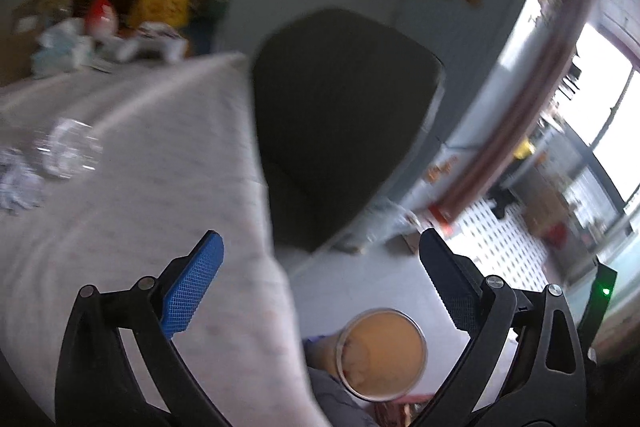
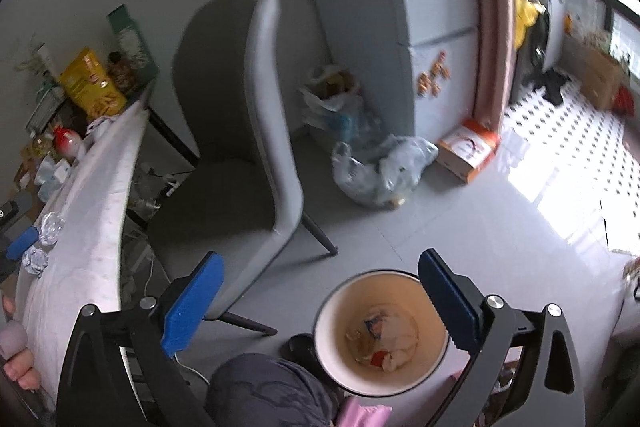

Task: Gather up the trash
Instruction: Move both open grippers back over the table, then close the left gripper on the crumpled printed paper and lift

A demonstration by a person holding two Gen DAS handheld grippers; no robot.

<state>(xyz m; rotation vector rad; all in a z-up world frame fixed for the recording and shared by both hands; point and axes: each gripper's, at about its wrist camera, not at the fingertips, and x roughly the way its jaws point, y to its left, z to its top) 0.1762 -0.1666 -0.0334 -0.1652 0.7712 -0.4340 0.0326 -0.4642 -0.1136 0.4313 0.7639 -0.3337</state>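
Lying on the white table [image 1: 132, 163], two pieces of trash were left to collect: a crumpled clear plastic wrapper [image 1: 66, 149] and, just beside it toward the table's near end, a crumpled paper wad [image 1: 18, 183] (the left view was smeared, so finer detail could not be read). Down on the floor beside the table stood one round waste bin [image 2: 382, 333], cream inside with a dark rim, already holding a few scraps. Both tools hung empty: the left gripper [image 1: 322, 293] had its jaws spread wide over the table edge and the bin, and the right gripper [image 2: 320, 301] was equally wide above the bin. By my reading, the step in hand was the turn from the bin toward the table for another piece. The next move would call for swinging the left gripper over the wrapper, straddling it with the fingers and closing gently, since such thin plastic would crush and could slip. One grey chair [image 2: 248, 115] stood at the table's side, and beyond it two full plastic bags [image 2: 380, 167] slumped on the floor by the fridge [image 2: 436, 7].
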